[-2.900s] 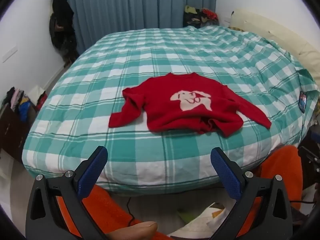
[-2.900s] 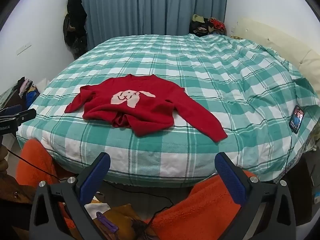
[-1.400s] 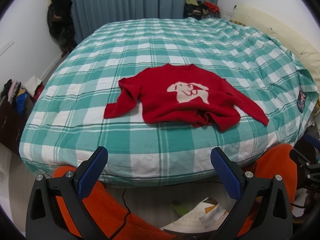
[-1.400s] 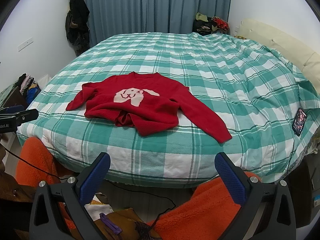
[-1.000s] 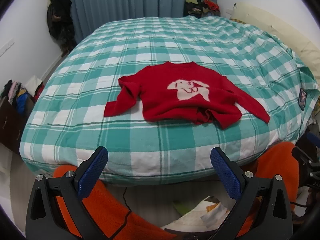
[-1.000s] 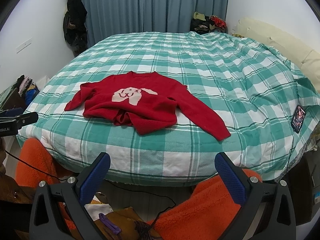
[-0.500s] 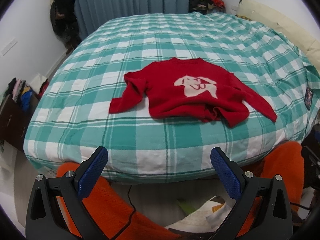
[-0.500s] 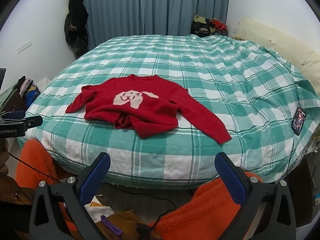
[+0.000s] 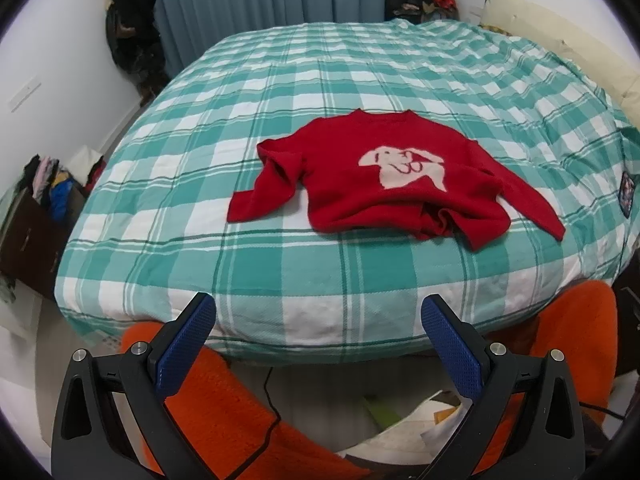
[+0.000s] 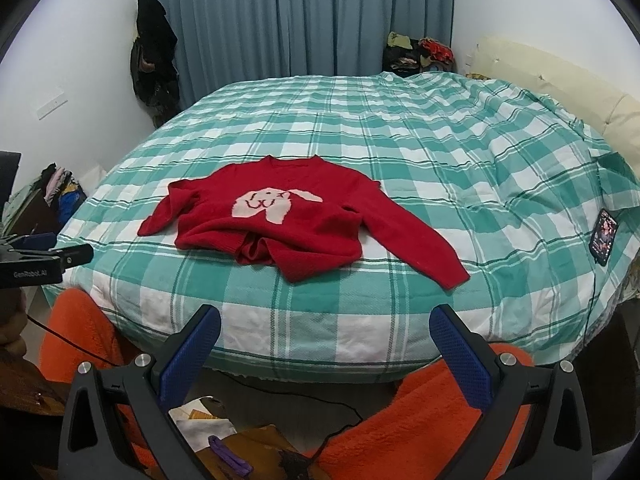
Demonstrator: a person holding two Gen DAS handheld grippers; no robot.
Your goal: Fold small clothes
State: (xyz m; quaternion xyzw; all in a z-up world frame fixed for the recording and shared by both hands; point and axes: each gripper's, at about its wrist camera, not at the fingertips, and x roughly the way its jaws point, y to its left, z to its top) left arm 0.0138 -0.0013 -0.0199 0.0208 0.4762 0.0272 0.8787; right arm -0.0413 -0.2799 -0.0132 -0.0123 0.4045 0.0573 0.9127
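Note:
A small red sweater with a pale dog picture lies face up near the front edge of a green-and-white checked bed. Its sleeves are spread to both sides and its hem is bunched up at the front. My left gripper is open, held in front of the bed edge and well short of the sweater. My right gripper is open too, also below the bed edge with nothing between its blue pads. The left gripper's body shows at the left edge of the right wrist view.
A phone lies on the bed's right side. The person's orange-clad legs fill the foreground, with papers and a cable on the floor. Clothes piles sit at the left wall; curtains hang behind.
Both grippers have drifted slightly, the left view rising and nearing the bed so the sweater sits a little lower and closer. The sweater has not moved, and both grippers stay open.

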